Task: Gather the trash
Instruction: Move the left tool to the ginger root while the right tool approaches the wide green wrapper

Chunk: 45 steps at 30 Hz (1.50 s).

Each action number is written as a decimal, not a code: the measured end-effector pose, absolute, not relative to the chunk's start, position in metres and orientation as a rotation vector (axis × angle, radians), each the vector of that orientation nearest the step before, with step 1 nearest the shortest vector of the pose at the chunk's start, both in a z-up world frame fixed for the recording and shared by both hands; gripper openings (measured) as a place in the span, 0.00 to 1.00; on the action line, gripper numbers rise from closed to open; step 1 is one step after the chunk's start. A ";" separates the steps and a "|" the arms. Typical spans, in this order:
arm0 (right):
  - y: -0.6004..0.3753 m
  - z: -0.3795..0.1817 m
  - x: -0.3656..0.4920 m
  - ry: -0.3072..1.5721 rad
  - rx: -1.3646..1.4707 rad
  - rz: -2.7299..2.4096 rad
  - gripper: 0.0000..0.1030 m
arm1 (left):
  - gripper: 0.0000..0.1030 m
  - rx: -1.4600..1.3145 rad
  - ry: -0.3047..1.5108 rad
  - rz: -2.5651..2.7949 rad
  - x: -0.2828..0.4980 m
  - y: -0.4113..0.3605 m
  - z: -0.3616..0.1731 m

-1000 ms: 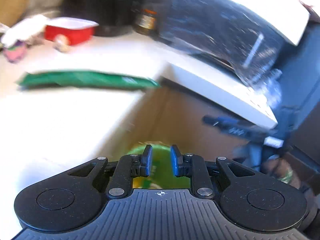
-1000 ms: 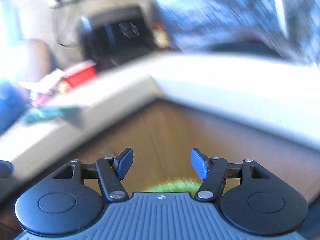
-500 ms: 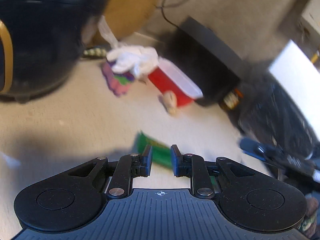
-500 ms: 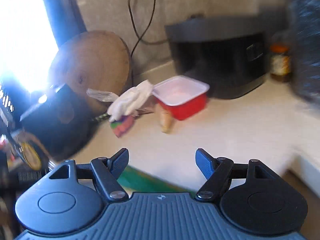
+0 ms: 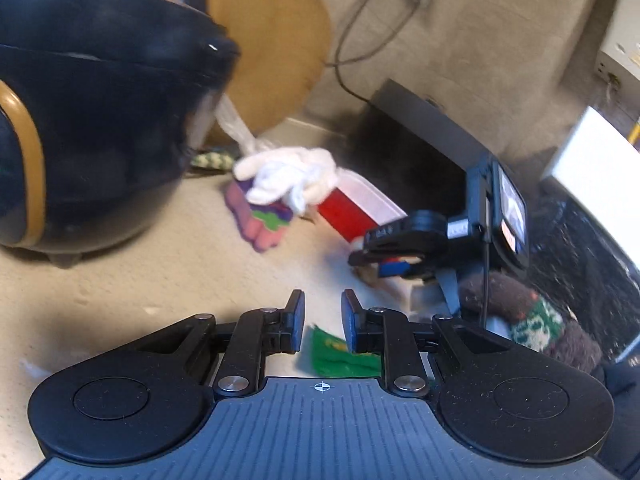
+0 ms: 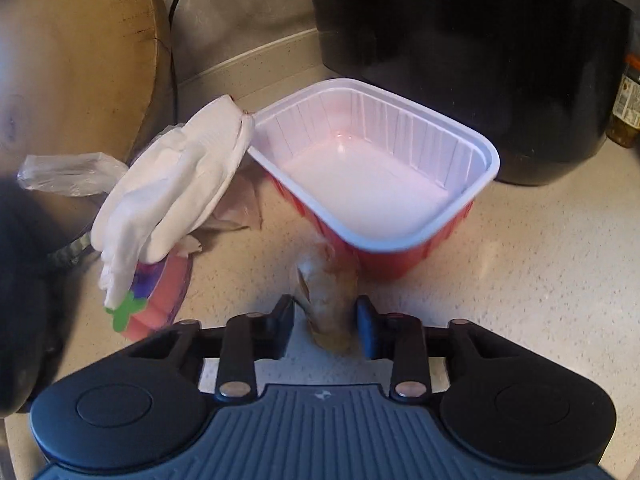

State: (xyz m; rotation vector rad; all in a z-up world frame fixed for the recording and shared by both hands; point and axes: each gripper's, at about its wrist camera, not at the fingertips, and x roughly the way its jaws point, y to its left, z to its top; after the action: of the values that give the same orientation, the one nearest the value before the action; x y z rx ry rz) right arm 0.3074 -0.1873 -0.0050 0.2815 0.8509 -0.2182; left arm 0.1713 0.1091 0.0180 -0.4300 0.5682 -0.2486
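The speckled countertop (image 6: 540, 264) is carrying a black appliance (image 6: 472, 60), then a red tray with a white interior (image 6: 376, 176), tilted. White crumpled tissue (image 6: 176, 184) is lying beside it. The right gripper (image 6: 325, 322) is closing its jaws around a small pale crumpled scrap (image 6: 326, 300); contact unclear. The left gripper (image 5: 322, 322) is hovering, fingers slightly apart and holding nothing, above a green wrapper (image 5: 340, 354).

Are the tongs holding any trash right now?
The right tongs are closing around the crumpled tan scrap, near its lower end; whether they grip it cannot be told. The left tongs hold nothing.
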 end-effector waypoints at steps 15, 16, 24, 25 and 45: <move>-0.151 0.030 0.186 0.807 0.255 0.135 0.18 | 0.22 -0.387 0.616 -0.280 0.170 0.094 0.011; -0.153 0.032 0.179 0.791 0.246 0.132 0.18 | 0.22 -0.382 0.622 -0.287 0.170 0.093 0.010; -0.175 0.017 0.141 0.735 0.032 0.042 0.66 | 0.22 -0.353 0.666 -0.310 0.178 0.085 0.004; -0.179 0.014 0.136 0.739 0.022 0.043 0.66 | 0.22 -0.347 0.667 -0.308 0.179 0.084 0.004; -0.218 -0.022 0.088 0.693 0.107 0.090 0.66 | 0.23 -0.046 0.645 -0.026 0.238 0.064 0.005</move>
State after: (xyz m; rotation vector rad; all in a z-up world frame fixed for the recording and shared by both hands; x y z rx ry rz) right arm 0.0884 -0.2182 -0.0217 0.1072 0.6933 0.0903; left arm 0.2376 0.0638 0.0053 -0.0458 0.6454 -0.0262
